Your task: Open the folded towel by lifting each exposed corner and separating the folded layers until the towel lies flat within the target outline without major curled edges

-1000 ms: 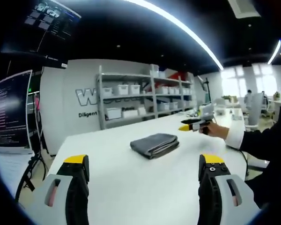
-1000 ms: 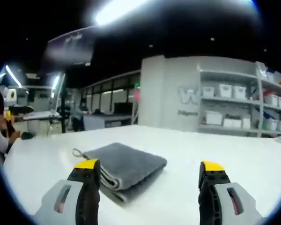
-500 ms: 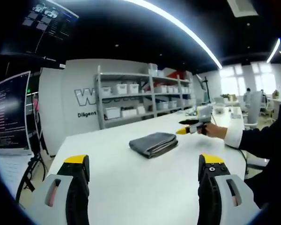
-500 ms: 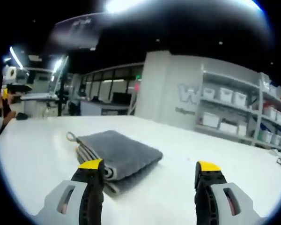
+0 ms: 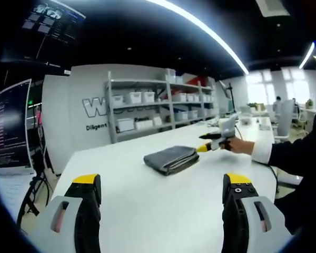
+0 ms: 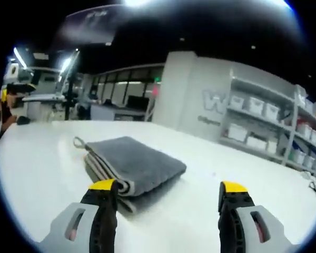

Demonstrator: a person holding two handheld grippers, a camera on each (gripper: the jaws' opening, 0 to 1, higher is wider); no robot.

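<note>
A folded grey towel (image 5: 170, 157) lies on the white table (image 5: 147, 200), well ahead of my left gripper (image 5: 160, 184), which stands open with nothing between its jaws. In the right gripper view the same towel (image 6: 134, 166) lies close ahead, its folded layers facing the camera and a small loop at its far left corner. My right gripper (image 6: 168, 185) is open, its left jaw just short of the towel's near edge. In the left gripper view the right gripper (image 5: 213, 142) appears beside the towel's right end, held by a hand in a dark sleeve.
Shelves with white bins (image 5: 147, 108) stand against the back wall. A monitor (image 5: 10, 126) stands at the left. More desks and windows (image 5: 274, 105) fill the room's right side. The white table's surface (image 6: 37, 179) stretches around the towel.
The right gripper has come closer to the towel, which now looks larger and nearer in its view. The left gripper view has barely shifted.
</note>
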